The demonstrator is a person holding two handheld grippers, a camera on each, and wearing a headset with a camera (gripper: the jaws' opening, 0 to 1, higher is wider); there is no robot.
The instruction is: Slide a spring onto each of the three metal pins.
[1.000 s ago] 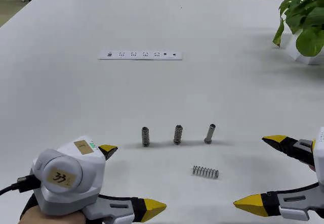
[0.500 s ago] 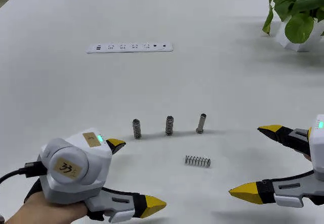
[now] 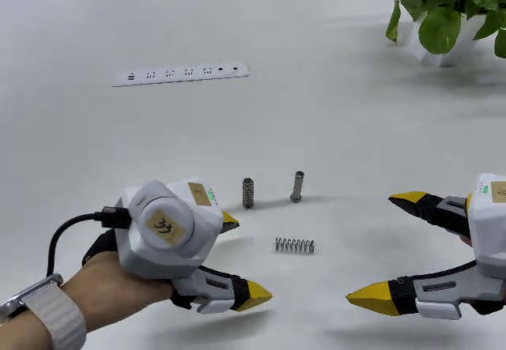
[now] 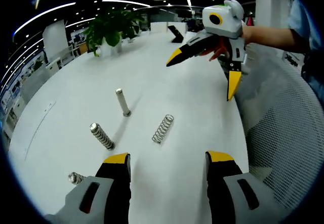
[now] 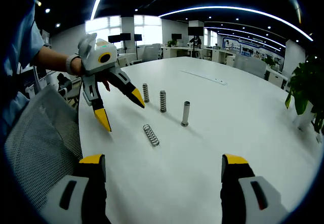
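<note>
Two upright metal pins (image 3: 248, 193) carry springs; the bare pin (image 3: 297, 186) stands to their right. In the head view my left gripper hides the leftmost one. A loose spring (image 3: 295, 245) lies flat on the white table in front of the bare pin. My left gripper (image 3: 243, 257) is open, just left of the loose spring. My right gripper (image 3: 383, 247) is open too, a little to the spring's right. The left gripper view has the spring (image 4: 162, 128) ahead of its jaws, with the bare pin (image 4: 122, 101) and both sprung pins (image 4: 102, 136). In the right gripper view the spring (image 5: 150, 134) lies before the bare pin (image 5: 186, 113).
A white power strip (image 3: 180, 73) lies further back on the table. A potted plant (image 3: 443, 10) stands at the far right corner. A mesh chair (image 4: 283, 133) sits beside the table's near edge.
The head camera has shifted. My left gripper has moved up and right toward the pins and now covers the leftmost one in the head view. The spring lies where it was.
</note>
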